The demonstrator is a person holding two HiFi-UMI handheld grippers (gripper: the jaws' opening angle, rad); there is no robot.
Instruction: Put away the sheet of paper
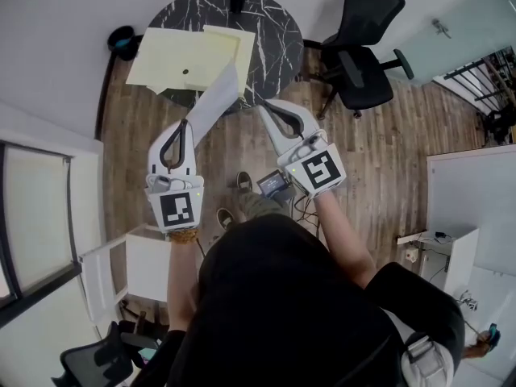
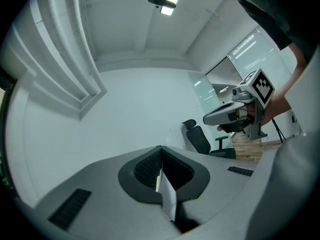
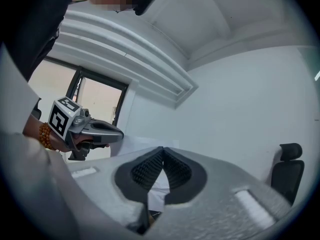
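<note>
The sheet of paper [image 1: 216, 99] is off the table, up in the air in front of the person. Its long run slants from near-left to far-right, and its far end reaches over the near rim of the round marble table [image 1: 278, 31].

The left gripper [image 1: 188, 124] has its jaws closed tight on the near end; its own view shows the paper pinched edge-on between the pads. The right gripper [image 1: 260, 103] sits just beside the sheet's right edge with its jaws together too. White paper shows between its pads, so I judge it is pinching that side as well, though the head view leaves this less clear.

Both point level towards the table. The pale cream sheets [image 1: 181, 55] lie straight beyond on the table's left half, nearer the left gripper. If those are where the paper goes, the coming move looks like a carry forward and slightly left.
</note>
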